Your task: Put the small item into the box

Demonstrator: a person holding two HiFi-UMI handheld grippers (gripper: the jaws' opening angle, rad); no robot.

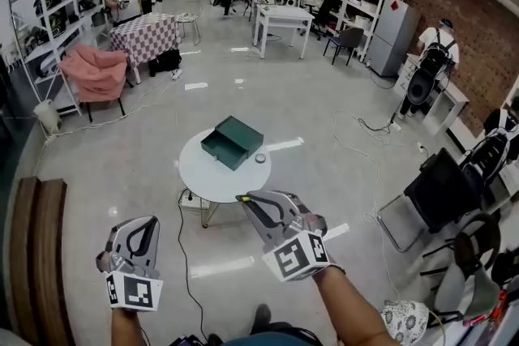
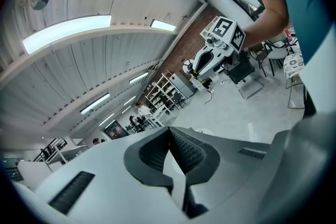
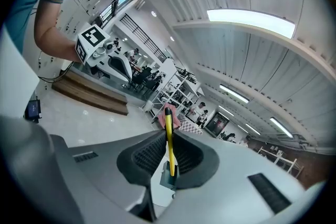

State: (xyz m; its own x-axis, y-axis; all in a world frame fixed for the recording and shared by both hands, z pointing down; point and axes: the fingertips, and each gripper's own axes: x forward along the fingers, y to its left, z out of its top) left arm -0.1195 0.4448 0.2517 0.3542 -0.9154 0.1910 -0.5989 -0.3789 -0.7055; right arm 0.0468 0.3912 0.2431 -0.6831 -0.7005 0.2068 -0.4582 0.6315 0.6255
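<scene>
R gripper [image 3: 167, 138]: jaws clamped on yellow pen [image 3: 168, 117], long axis running out past tips; box [image 1: 233, 142] on round table [image 1: 199, 174], frame centre, directly above R gripper (the nearer one); L gripper [image 2: 169, 130]: jaws together, empty.

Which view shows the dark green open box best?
The head view: the whole dark green open box shows there on the round white table. The left gripper view misses it; the right gripper view gives perhaps a green patch between its fingers.
</scene>
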